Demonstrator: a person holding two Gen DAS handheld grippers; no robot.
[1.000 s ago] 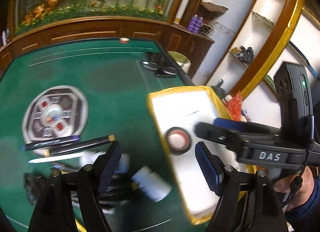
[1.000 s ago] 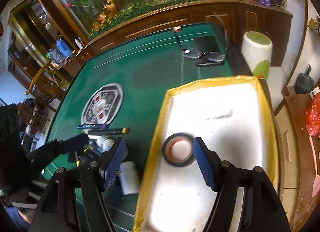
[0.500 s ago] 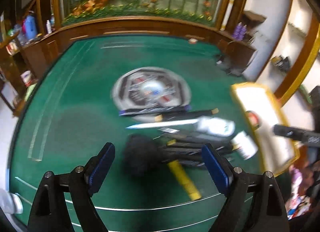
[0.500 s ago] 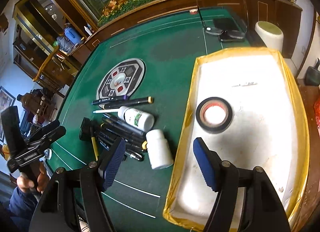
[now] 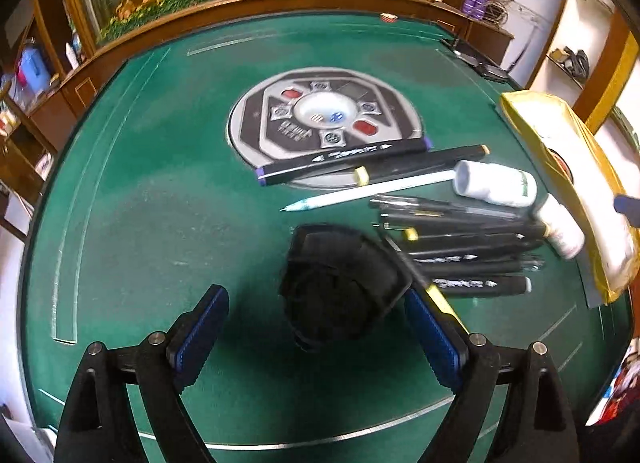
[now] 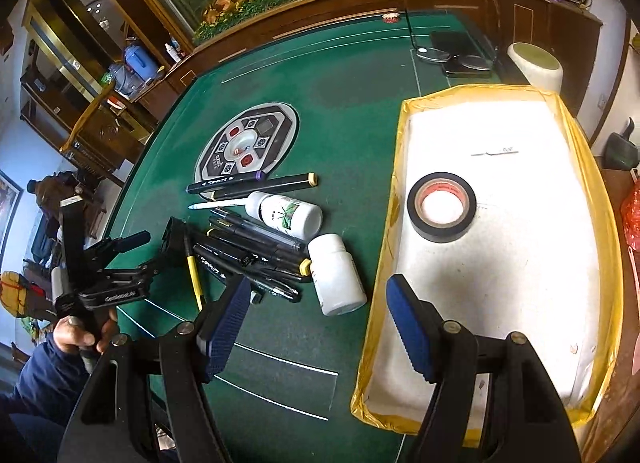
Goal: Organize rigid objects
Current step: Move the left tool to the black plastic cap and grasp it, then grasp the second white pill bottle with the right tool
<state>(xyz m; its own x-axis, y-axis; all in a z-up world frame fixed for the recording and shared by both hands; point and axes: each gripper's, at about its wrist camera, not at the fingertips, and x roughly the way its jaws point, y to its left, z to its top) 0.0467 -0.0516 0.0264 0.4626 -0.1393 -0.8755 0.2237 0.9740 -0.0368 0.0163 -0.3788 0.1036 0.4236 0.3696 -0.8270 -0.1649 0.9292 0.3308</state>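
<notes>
My left gripper [image 5: 316, 333] has just been opening wide; nothing is gripped, and the black lump [image 5: 340, 283] lies on the green table [image 5: 160, 203] between its fingers. My right gripper [image 6: 316, 327] is open and empty too; the tape roll [image 6: 442, 207] sits in the white tray [image 6: 400, 151], and the pens [image 6: 256, 243] and two white bottles [image 6: 336, 275] lie beside it.

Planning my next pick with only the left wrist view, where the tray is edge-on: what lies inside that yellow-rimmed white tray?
Observer: Only a black roll of tape, lying flat on the floor of the yellow-rimmed white tray.
Operator: What is the right gripper doing?
Observer: The right gripper is open and empty, above the green felt table at the tray's near corner.
</notes>
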